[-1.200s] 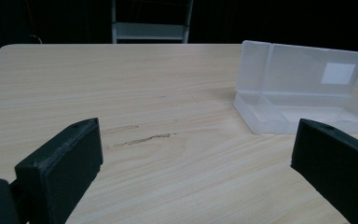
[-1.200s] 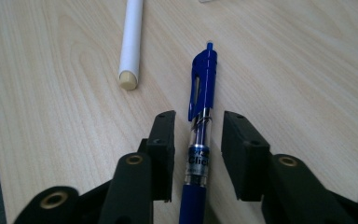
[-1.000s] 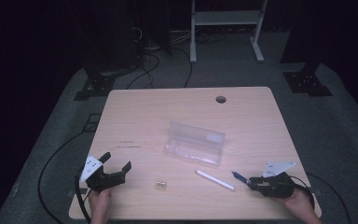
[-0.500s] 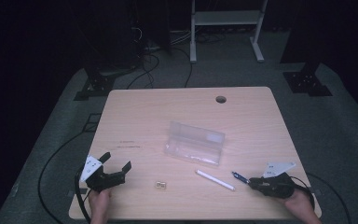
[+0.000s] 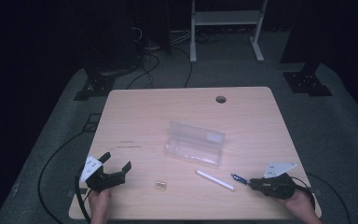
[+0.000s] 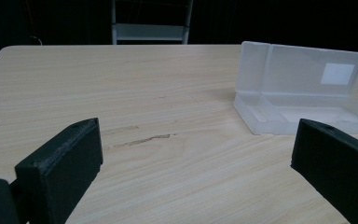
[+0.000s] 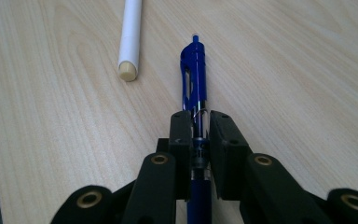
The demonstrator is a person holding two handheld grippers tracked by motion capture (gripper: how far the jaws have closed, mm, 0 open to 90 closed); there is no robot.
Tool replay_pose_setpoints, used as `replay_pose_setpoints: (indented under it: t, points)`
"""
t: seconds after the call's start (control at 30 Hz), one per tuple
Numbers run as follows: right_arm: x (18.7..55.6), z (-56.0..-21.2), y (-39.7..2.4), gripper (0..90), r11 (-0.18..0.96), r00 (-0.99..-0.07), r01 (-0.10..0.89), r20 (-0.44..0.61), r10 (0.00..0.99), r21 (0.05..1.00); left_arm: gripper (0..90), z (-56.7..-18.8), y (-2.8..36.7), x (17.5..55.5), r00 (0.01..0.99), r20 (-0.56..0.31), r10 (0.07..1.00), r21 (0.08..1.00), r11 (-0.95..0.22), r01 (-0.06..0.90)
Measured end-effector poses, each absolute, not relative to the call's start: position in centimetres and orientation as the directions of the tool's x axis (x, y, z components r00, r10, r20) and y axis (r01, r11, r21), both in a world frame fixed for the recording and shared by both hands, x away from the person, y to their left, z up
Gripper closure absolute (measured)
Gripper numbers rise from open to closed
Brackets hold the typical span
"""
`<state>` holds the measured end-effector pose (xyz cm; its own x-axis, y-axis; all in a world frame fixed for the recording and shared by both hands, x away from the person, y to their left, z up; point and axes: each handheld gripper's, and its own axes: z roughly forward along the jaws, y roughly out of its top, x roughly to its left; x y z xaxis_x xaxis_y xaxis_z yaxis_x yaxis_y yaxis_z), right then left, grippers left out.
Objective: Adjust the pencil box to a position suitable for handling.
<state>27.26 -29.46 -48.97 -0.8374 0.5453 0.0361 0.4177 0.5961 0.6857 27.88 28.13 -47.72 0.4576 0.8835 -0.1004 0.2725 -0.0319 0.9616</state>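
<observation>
Blue plastic shows between the jaws of our right gripper (image 7: 196, 140): we have the blue pen (image 7: 194, 79) pinched along its barrel, low on the bench (image 5: 168, 112) near its right front corner. These jaws have just been closing, and now both pads press on the pen. Our left gripper (image 5: 113, 169) rests near the left front corner with its jaws wide apart and nothing between them.

We judge that the grip is narrow and lies along the pen, so the pen can slide or tip down at its front end when we lift it. Its tip is near the white stick (image 7: 131, 37), so a sideways move can push that stick.

Compared with 1 second ago, both hands are in the same place. The clear box (image 5: 195, 143) stands open as before.
</observation>
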Motion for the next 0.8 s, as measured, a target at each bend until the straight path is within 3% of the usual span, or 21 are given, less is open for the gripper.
replay_pose_setpoints:
  t: [0.8]
  points:
    - [28.5, -46.4, -27.9, 79.2, 0.603, -0.860, 0.366, 0.010, 0.510, 0.709, 1.1, -47.7, 28.1, 27.9, 0.459, -0.096, 0.883, 0.962, -0.036, 0.271]
